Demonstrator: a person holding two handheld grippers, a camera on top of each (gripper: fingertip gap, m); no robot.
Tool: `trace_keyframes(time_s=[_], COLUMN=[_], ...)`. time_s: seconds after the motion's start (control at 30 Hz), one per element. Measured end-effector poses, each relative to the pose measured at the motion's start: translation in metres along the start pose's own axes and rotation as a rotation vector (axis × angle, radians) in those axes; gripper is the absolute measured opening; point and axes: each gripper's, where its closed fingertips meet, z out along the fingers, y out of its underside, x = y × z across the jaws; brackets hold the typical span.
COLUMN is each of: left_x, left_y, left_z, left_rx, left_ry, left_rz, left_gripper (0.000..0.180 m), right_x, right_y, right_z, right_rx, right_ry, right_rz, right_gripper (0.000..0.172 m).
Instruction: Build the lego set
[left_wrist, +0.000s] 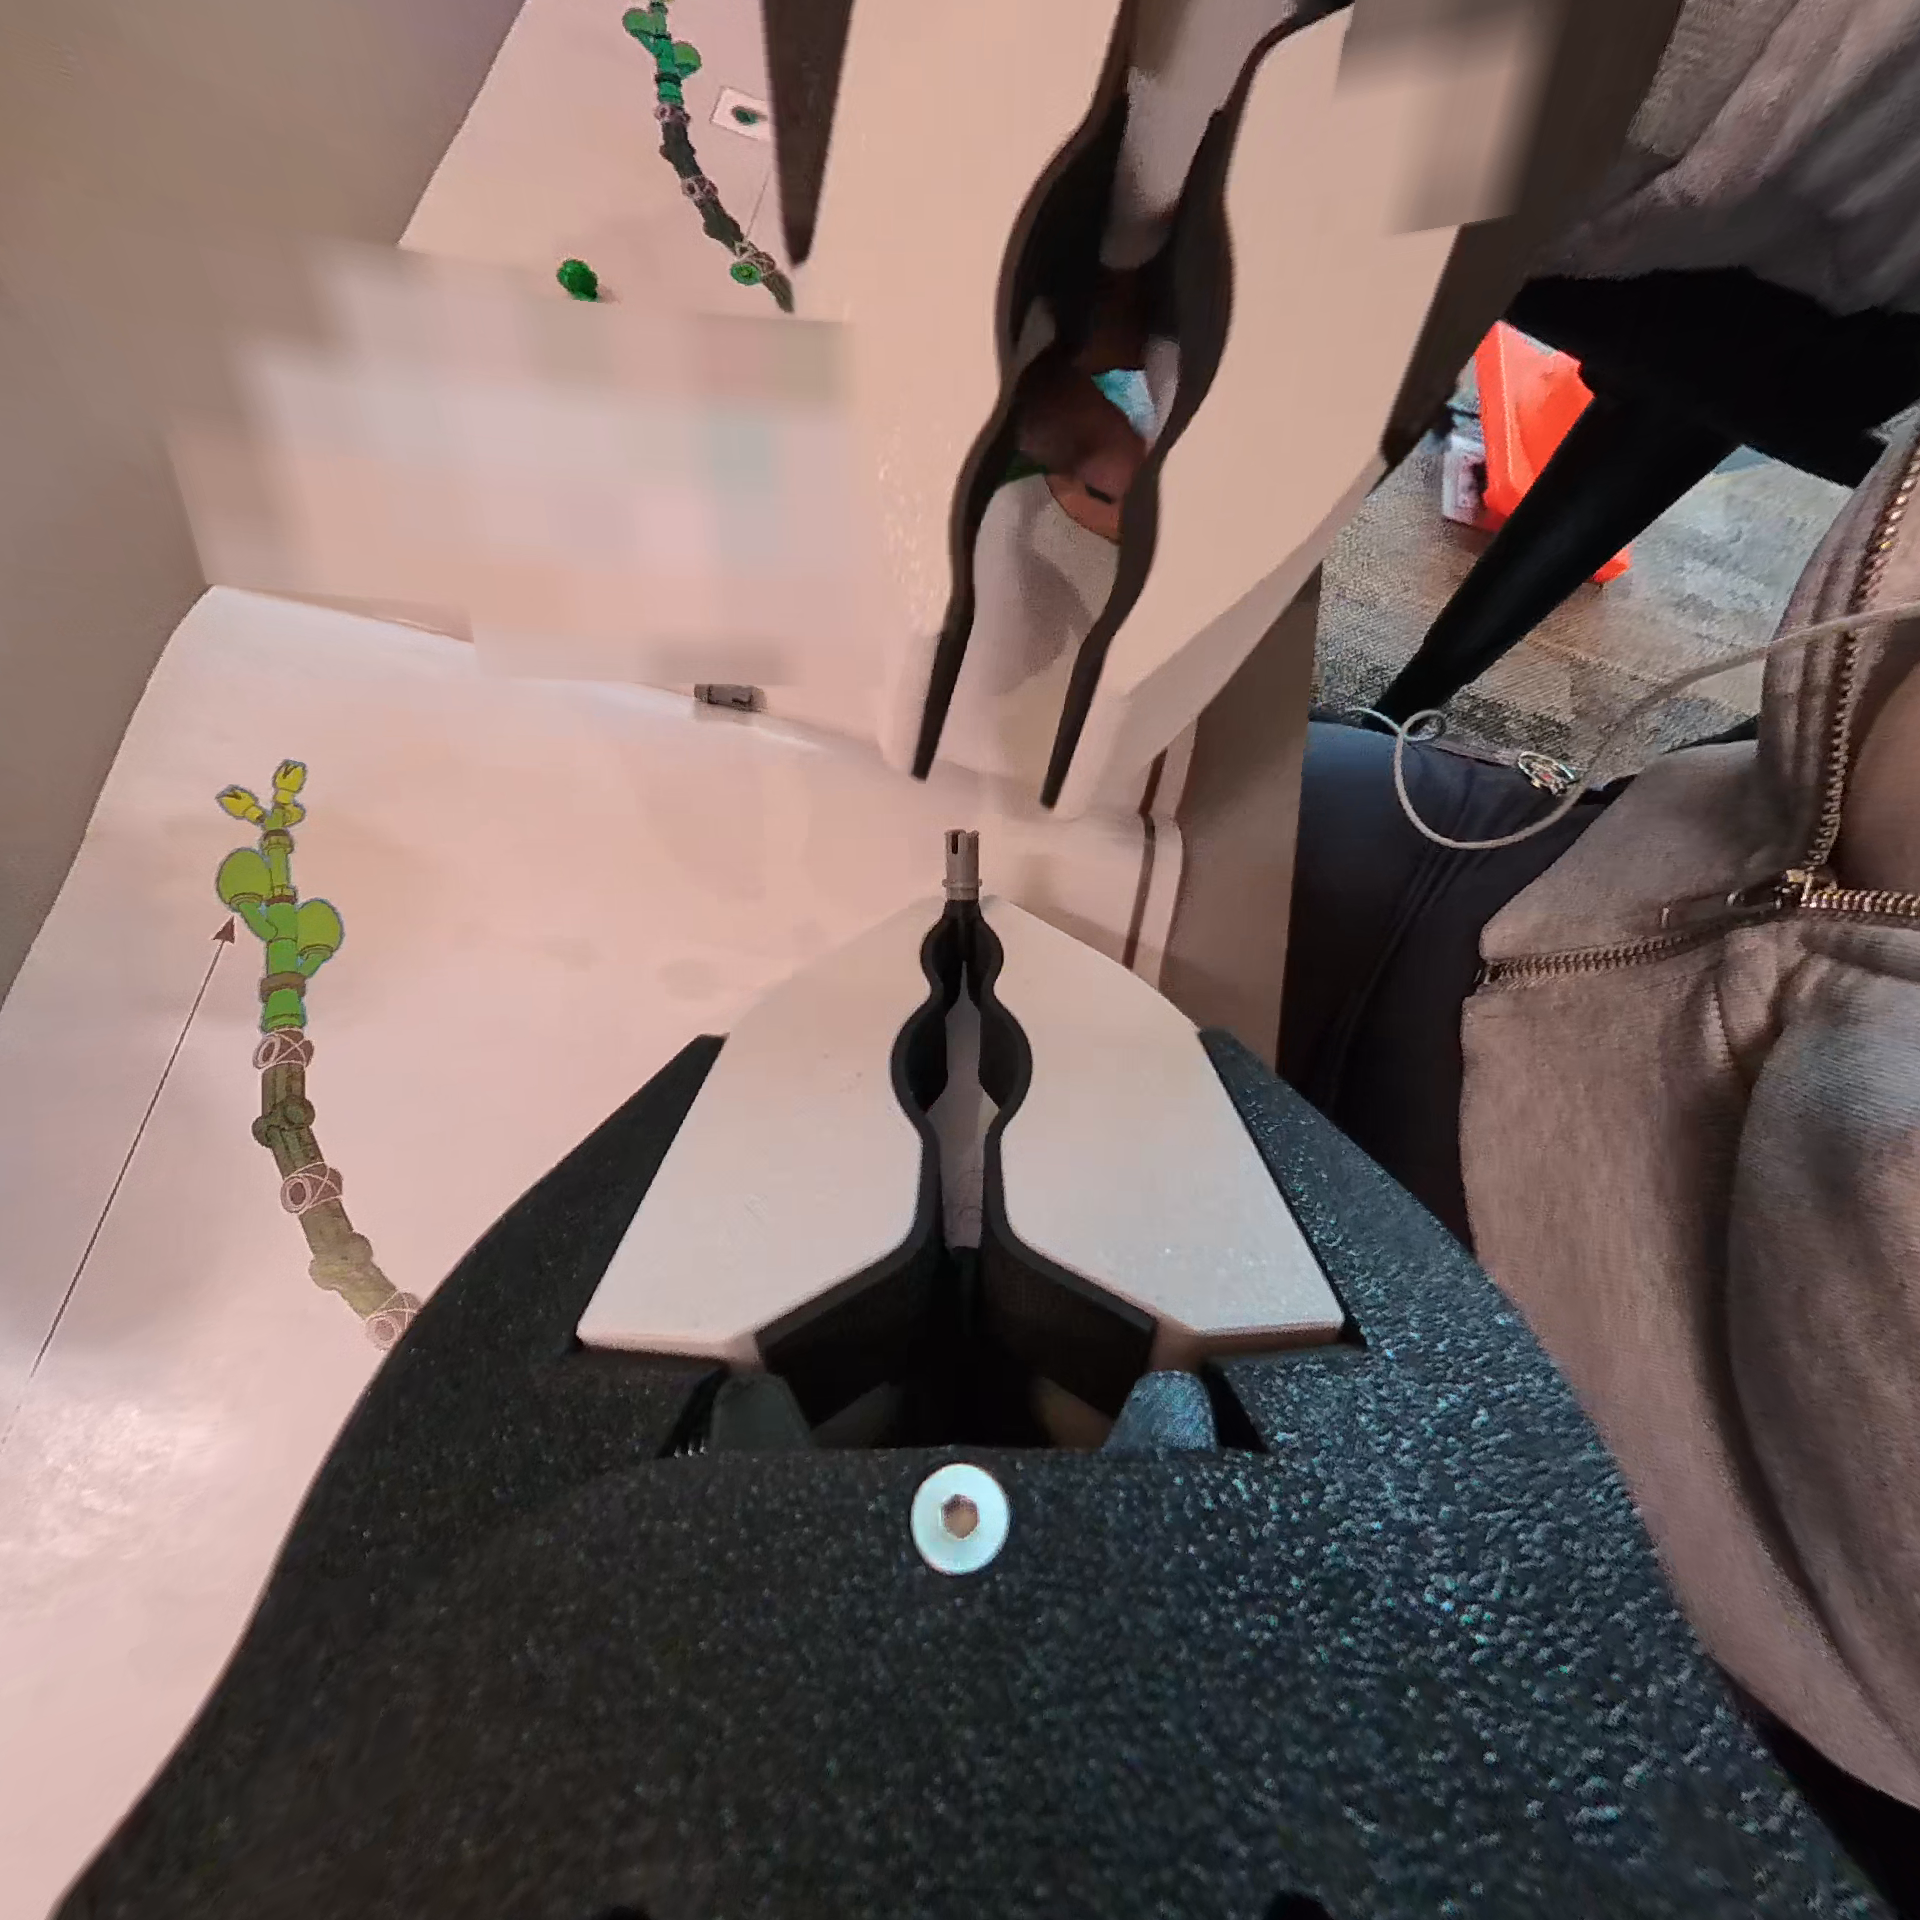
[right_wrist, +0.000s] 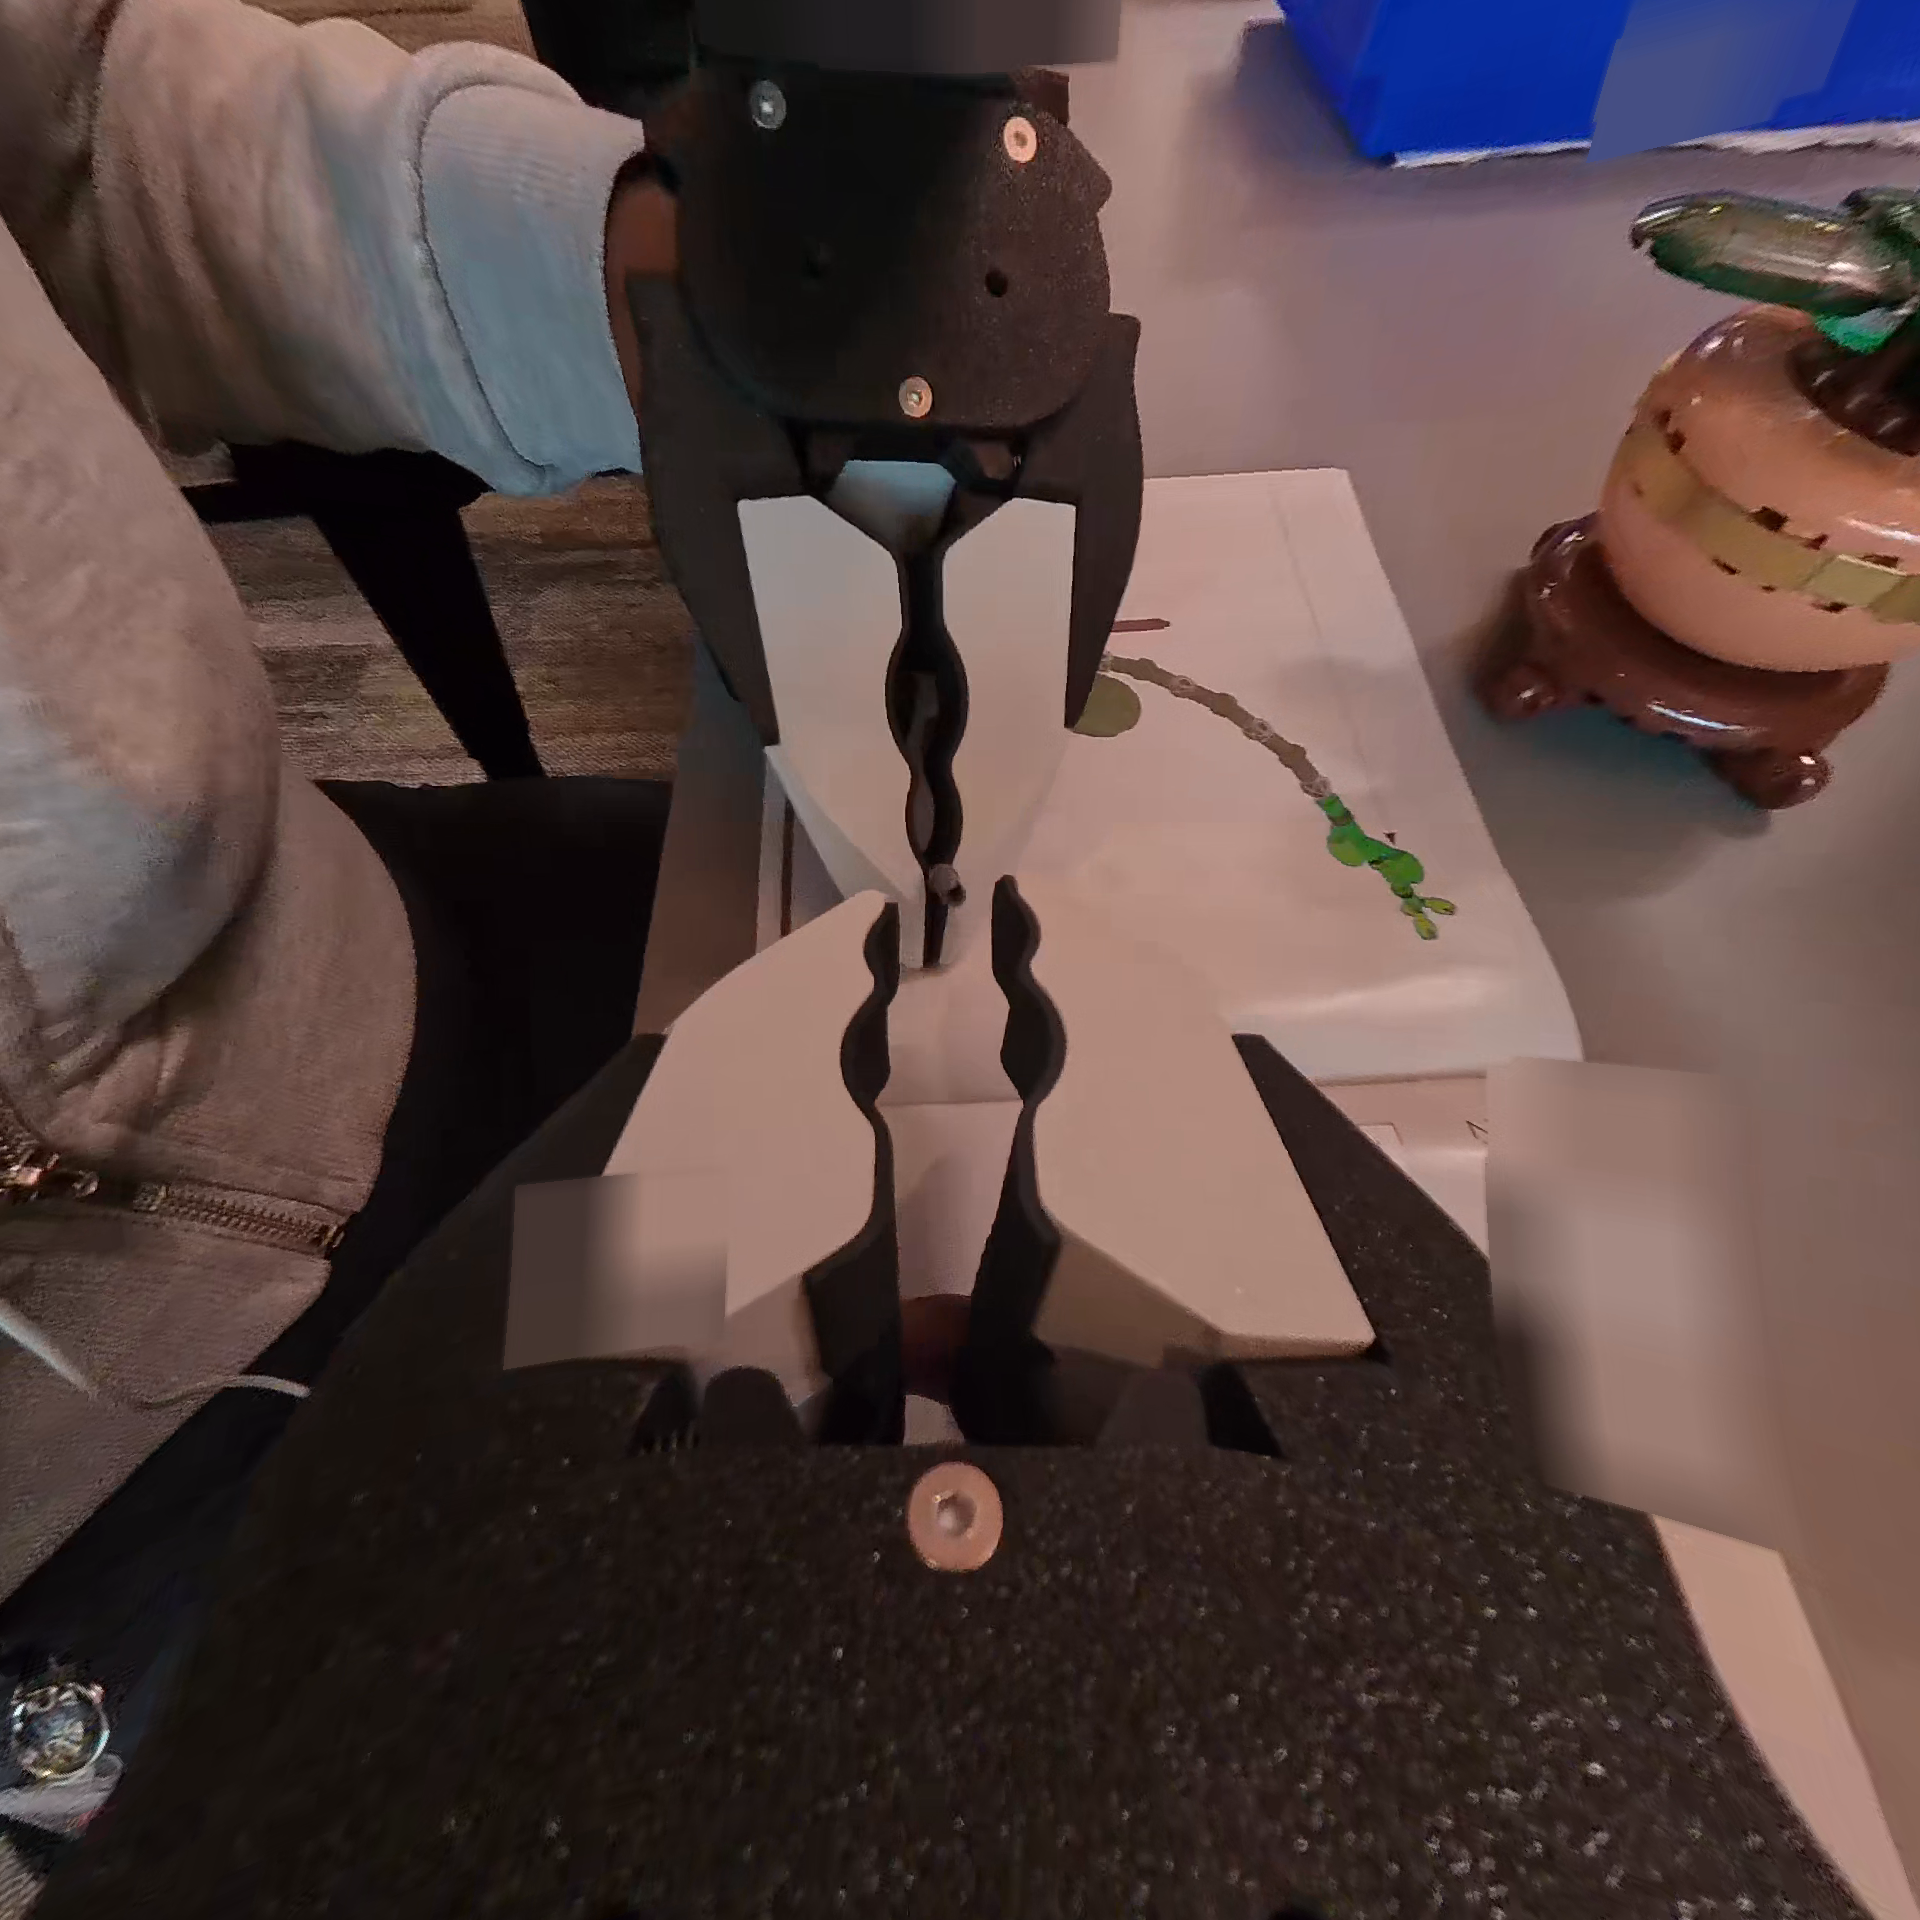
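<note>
Your left claw (left_wrist: 961, 914) is closed on a small grey pin (left_wrist: 958, 862), whose free end projects straight beyond the fingertips, its long axis in line with the fingers. Your right claw (right_wrist: 940, 914) faces it tip to tip with its jaws parted and nothing between them. The pin (right_wrist: 943, 883) lies just ahead of the right fingertips, slightly above their gap. Both claws hover over the printed instruction sheet (left_wrist: 468, 987) on the counter (right_wrist: 1299, 343).

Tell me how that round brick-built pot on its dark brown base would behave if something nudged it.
The pot probably tips before it slides: its bulging body overhangs a narrower footed base. Being built from many small pieces, it may shed parts if knocked. It looks fairly heavy for its size.
</note>
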Motion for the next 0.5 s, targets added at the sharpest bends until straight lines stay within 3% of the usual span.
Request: trace_keyframes(time_s=[0.33, 0.43, 0.5], left_x=[0.008, 0.005, 0.001], left_y=[-0.003, -0.016, -0.033], left_z=[-0.003, -0.01, -0.021], left_rx=[-0.013, 0.085, 0.226], left_ry=[0.006, 0.012, 0.035], left_rz=[0.079, 0.037, -0.01], left_gripper=[0.0, 0.011, 0.017], right_x=[-0.009, -0.001, 0.008], right_y=[0.0, -0.012, -0.029], right_z=[0.01, 0.001, -0.01], right_rx=[-0.039, 0.074, 0.242], right_ry=[-0.02, 0.018, 0.027], right_rz=[-0.084, -0.025, 0.107], right_gripper=[0.004, 0.004, 0.004])
